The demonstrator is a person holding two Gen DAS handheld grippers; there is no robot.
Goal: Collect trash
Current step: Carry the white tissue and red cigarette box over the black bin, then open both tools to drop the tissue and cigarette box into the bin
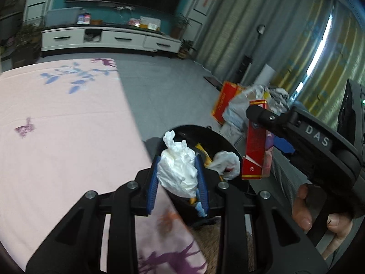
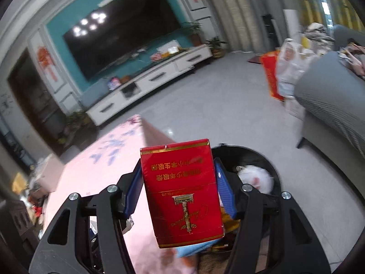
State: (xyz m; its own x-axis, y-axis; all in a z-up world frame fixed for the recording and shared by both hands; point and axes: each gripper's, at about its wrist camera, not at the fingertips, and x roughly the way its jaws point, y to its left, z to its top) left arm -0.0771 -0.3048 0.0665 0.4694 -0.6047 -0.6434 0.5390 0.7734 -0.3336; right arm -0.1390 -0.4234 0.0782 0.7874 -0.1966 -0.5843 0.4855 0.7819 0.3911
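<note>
Both hands are carrying trash to the bin, so the step in hand looks like the drop-off. The left tool [image 1: 178,178] is gripping a crumpled white tissue [image 1: 176,171] between its blue pads [image 1: 152,189], and in the left wrist view the wad is sitting over the near rim of the black trash bin [image 1: 230,141], right at the edge of the pink-clothed counter [image 1: 68,137]. The right tool [image 2: 178,182] is clenching a red cigarette pack [image 2: 182,194] by its two narrow sides, the pack standing upside down with most of its length reaching past the fingertips. From the left wrist view the pack [image 1: 257,146] is hanging at the bin's far right rim, seemingly not yet squarely over the opening. Inside the bin a crumpled white plastic bag [image 1: 225,162] and some yellow wrappers [image 1: 205,155] are already lying. The next move probably calls for bringing both tools a little further over the opening, then releasing; the light tissue may cling to a pad, and the pack could clip the rim if dropped too early.
</note>
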